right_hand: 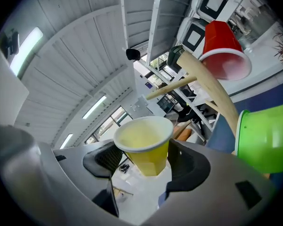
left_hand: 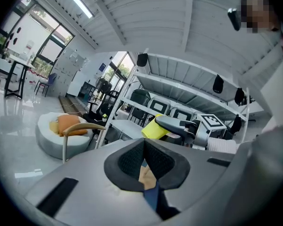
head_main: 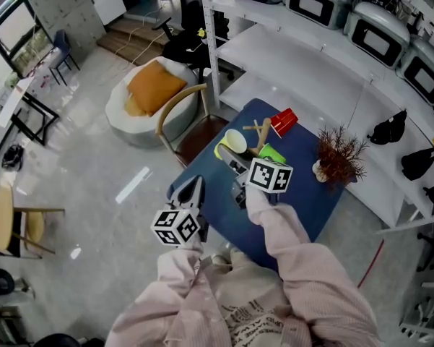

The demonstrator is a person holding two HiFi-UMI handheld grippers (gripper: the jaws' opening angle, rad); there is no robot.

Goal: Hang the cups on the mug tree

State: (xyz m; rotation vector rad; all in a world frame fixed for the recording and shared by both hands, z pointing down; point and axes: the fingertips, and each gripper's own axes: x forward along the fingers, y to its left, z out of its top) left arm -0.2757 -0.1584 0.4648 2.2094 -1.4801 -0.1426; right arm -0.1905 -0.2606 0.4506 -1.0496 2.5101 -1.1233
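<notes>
Bright, even light from tall windows (left_hand: 35, 39) and ceiling strip lights (left_hand: 77, 1) fills all three views, leaving a white glare streak on the pale floor (head_main: 94, 157) and only faint shadows. Both gripper views show strong fisheye bending and dark, vignetted corners. The yellow cup (right_hand: 143, 142), close to the lens, appears slightly soft, and the head view is mildly grainy and curves at its edges.

A blue counter (head_main: 303, 166) carries a dried reddish plant (head_main: 338, 154) near its right edge. Behind the counter stand white shelves (head_main: 289, 56). Left of the counter is a wooden chair (head_main: 184, 114), then a white beanbag (head_main: 130, 114) with an orange cushion (head_main: 154, 87).
</notes>
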